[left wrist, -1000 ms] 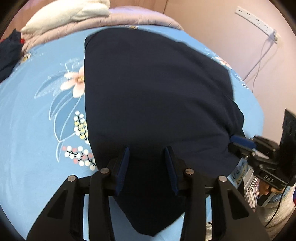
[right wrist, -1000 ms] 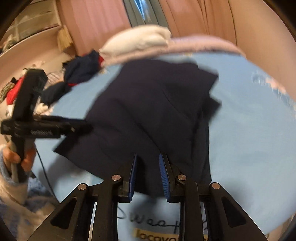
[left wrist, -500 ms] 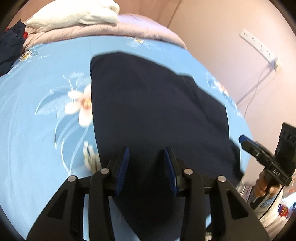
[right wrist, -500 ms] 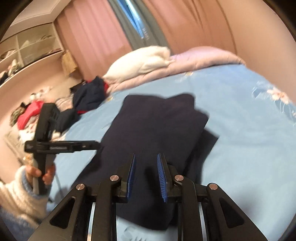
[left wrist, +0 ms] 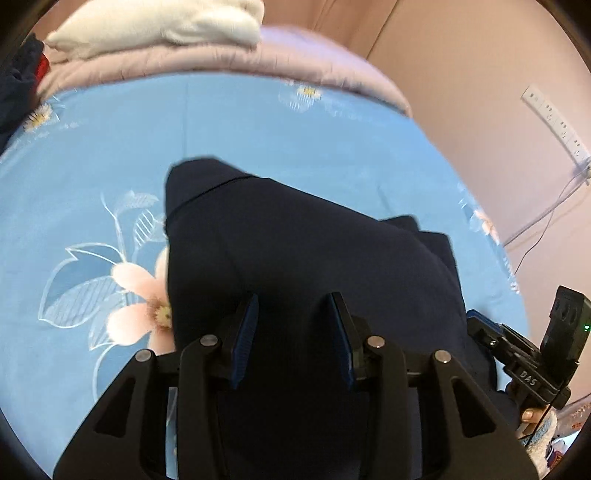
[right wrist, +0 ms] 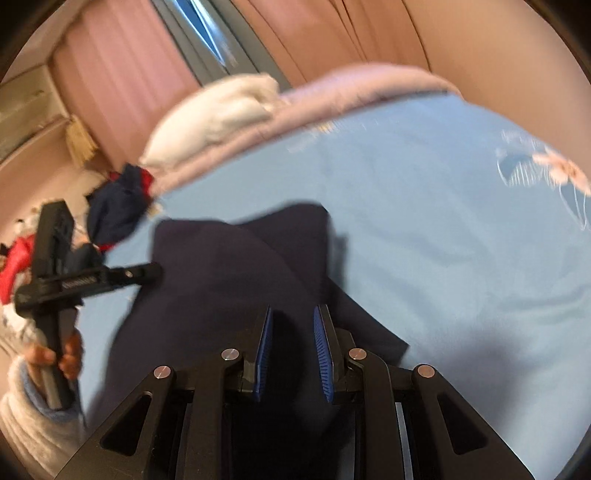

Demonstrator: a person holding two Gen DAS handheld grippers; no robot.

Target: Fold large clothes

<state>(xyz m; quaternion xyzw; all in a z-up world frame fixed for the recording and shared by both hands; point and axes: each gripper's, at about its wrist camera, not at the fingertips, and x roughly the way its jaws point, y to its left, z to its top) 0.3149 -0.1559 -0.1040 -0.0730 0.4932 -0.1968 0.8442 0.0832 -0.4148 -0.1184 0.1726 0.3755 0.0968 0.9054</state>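
A large dark navy garment (left wrist: 295, 258) lies on the blue flowered bed sheet (left wrist: 92, 166), with its near part lifted and bulging toward the cameras. My left gripper (left wrist: 293, 306) holds the near edge of the garment between its blue pads; the cloth runs down between the fingers. My right gripper (right wrist: 291, 321) likewise has the navy garment (right wrist: 229, 280) between its pads. Each gripper shows in the other's view: the right gripper (left wrist: 524, 365) at the right, the left gripper (right wrist: 88, 277) at the left.
A white pillow (left wrist: 159, 26) and a lilac quilt (left wrist: 229, 62) lie at the head of the bed. A pile of dark and red clothes (right wrist: 118, 206) sits at the bed's left side. A wall with a power strip (left wrist: 554, 122) is on the right.
Both grippers have lifted the garment's near edge and carried it forward toward the far end. The flat visible part of the garment has shrunk and the cloth now bulges.
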